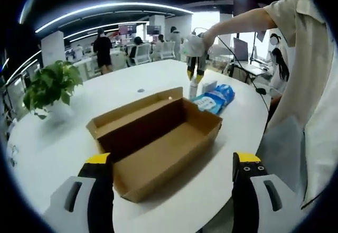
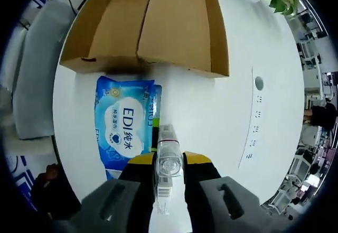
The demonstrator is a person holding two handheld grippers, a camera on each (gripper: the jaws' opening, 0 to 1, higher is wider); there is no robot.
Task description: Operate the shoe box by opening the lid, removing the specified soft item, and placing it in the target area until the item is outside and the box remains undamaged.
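Right gripper [image 2: 169, 161] pinches an upright clear plastic bottle [image 2: 168, 165] on the white round table [image 2: 232, 106], beside the blue wet-wipes pack [image 2: 127, 124] pointing lengthwise at the open brown cardboard shoe box [image 2: 153, 21] at twelve o'clock, left gripper [image 1: 174, 167] spread wide.

You are at a big white round desk [image 1: 158, 80] in a large open office with a dark ceiling and long curved strips of light [image 1: 105, 11] shining above you. A green plant [image 1: 50, 85] in a white pot sits on the desk, and farther back you can see white pillars [image 1: 53, 47], rows of desks with white chairs [image 1: 141, 53], screens [image 1: 153, 30] and some people [image 1: 103, 50]. Bright daylight comes through the windows [image 1: 206, 19] at the far end.
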